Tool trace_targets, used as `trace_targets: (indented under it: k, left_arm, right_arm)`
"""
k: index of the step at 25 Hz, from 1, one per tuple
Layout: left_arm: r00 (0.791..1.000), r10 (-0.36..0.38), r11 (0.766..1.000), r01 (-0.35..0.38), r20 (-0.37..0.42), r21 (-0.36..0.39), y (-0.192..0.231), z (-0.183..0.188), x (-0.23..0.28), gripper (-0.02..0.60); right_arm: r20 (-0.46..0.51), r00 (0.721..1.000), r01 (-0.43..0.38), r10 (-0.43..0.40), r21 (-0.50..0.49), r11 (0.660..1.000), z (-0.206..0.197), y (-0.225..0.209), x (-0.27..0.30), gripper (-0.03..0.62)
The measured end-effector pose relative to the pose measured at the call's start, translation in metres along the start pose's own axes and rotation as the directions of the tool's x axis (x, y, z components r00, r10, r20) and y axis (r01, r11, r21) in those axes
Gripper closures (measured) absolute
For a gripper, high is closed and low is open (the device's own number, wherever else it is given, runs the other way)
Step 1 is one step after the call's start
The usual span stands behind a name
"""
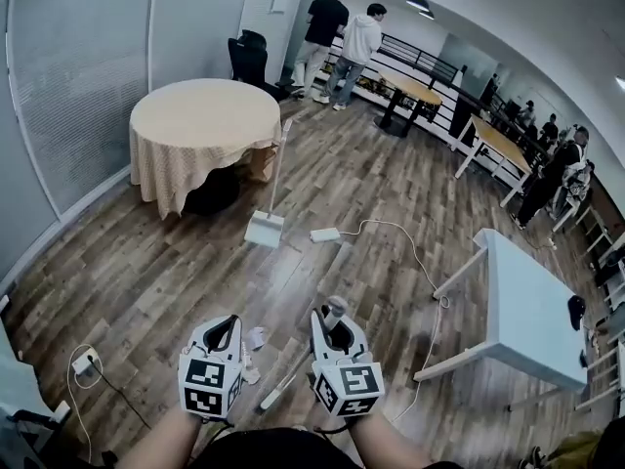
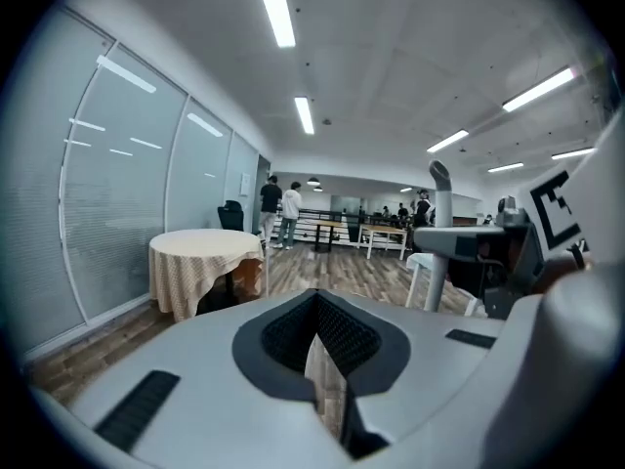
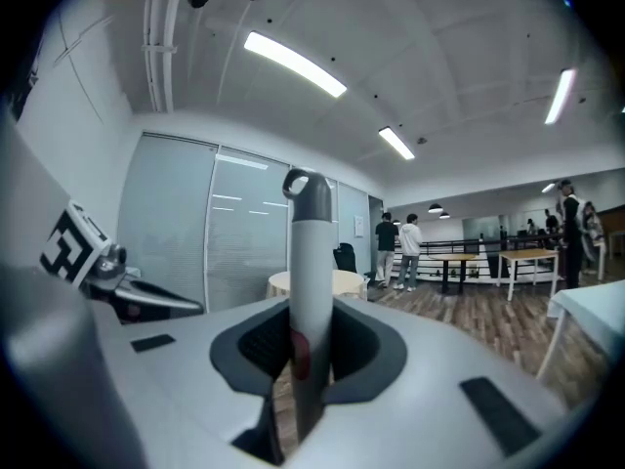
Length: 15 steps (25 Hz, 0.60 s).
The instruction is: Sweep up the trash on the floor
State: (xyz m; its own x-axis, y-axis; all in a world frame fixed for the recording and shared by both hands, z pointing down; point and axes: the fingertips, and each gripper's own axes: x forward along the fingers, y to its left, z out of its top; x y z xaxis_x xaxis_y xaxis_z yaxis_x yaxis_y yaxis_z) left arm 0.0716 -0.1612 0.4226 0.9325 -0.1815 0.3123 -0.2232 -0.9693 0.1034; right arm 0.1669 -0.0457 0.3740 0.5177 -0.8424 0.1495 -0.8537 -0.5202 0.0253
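In the head view, the right tongs [image 1: 333, 326] are clamped on the broom handle [image 1: 335, 311]. Its shaft slants down and to the left between the two tongs, and the bristle end cannot be made out. The left tongs [image 1: 227, 322] hang beside it with nothing in them. The trash [image 1: 256, 338], crumpled pale scraps, lies on the wooden floor [image 1: 371, 281] just beside the left tongs and near the shaft. The dustpan [image 1: 265, 229] stands well apart from the trash, farther ahead, with its long handle upright near the cloth-covered round desk [image 1: 205, 115]. A power strip [image 1: 324, 234] and its cable lie beside the dustpan, and a white desk [image 1: 532, 311] stands at the right.

To do the sweep well, the broom head should probably land on the near side of the scraps and push them in short, low strokes toward the dustpan. It should steer clear of the cable so nothing snags.

The left gripper view shows the jaws closed at their tips with only floor visible behind them. The right tongs and the handle stand off to the side. Neither the trash nor the dustpan shows here.

The right gripper view shows what the head view only hints at. The handle stands upright, pinched squarely between both pads low on its length, and its grey cap rises well above the grip. The floor near the person's feet is hidden here too, so only the head view places the trash.
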Motion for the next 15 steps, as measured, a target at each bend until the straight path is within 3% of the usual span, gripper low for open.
trace_targets:
  k: [6, 11, 15]
  left_arm:
    - [1.000, 0.000, 1.000, 0.000, -0.002, 0.028, -0.041, 0.012, 0.025, 0.588]
    - [0.999, -0.010, 0.998, 0.007, -0.053, -0.067, -0.065, -0.006, 0.026, 0.588]
    - [0.997, 0.030, 0.998, -0.033, -0.067, -0.049, -0.069, -0.013, 0.027, 0.588]
  right_arm:
    - [-0.054, 0.998, -0.013, 0.013, 0.000, 1.000, -0.018, -0.026, -0.021, 0.519]
    - [-0.037, 0.999, -0.011, 0.011, -0.008, 1.000, -0.023, -0.048, -0.039, 0.519]
    - [-0.064, 0.998, -0.026, 0.025, -0.003, 1.000, -0.036, -0.059, -0.042, 0.519]
